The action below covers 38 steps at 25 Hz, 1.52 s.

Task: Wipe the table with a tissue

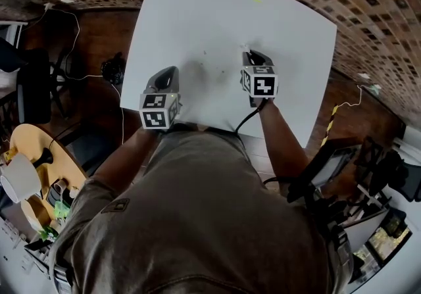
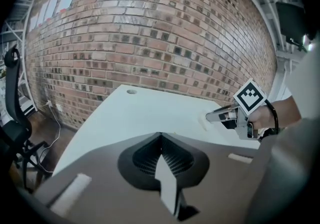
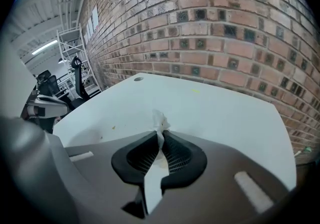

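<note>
Tissue on table, gripped by right tongs; left tongs closed

Smooth matt white table, crumpled paper tissue

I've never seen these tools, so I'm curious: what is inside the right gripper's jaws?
A white tissue is pinched in the right gripper; a crumpled tuft sticks out past its tips, above the table. The rest, between the pads, is covered.

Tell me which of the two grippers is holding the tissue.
The right gripper: its claw is shut on the white tissue, while the left gripper has its claw shut and empty.
</note>
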Motion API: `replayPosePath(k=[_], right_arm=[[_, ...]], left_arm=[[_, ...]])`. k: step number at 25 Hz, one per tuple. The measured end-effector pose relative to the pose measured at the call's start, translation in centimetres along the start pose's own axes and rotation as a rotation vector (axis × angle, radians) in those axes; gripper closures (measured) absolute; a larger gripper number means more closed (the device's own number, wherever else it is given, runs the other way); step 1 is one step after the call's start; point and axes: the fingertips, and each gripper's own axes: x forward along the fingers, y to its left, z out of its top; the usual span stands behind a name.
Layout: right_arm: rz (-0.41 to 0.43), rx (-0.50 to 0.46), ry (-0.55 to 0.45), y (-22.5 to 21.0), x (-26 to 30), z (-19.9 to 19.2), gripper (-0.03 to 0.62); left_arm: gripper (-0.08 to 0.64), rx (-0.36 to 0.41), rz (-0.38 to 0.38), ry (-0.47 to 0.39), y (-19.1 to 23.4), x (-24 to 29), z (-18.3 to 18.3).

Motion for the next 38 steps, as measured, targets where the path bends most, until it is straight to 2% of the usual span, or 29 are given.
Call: replayPosePath(k=[5, 11, 20, 38], right_arm=[[0.027, -0.011, 0.004, 0.8, 2.2, 1.6, 0.554], [0.037, -0.008, 0.064, 1.3, 4.7, 0.5, 0.554], [0.038, -0.049, 0.082, 2.9, 5.4, 0.9, 0.554], [0.149, -0.165, 0.102, 8.6, 6.4, 1.6, 0.554]], left_arm=[[0.558, -0.014, 0.030, 0.015, 1.1, -0.1, -0.2], [0.558, -0.037, 0.054, 0.031, 2.7, 0.1, -0.9], [0.558, -0.069, 0.059, 0.016, 3.8, 0.2, -1.0], [0.558, -0.103, 0.077, -0.001, 4.8, -0.5, -1.3]])
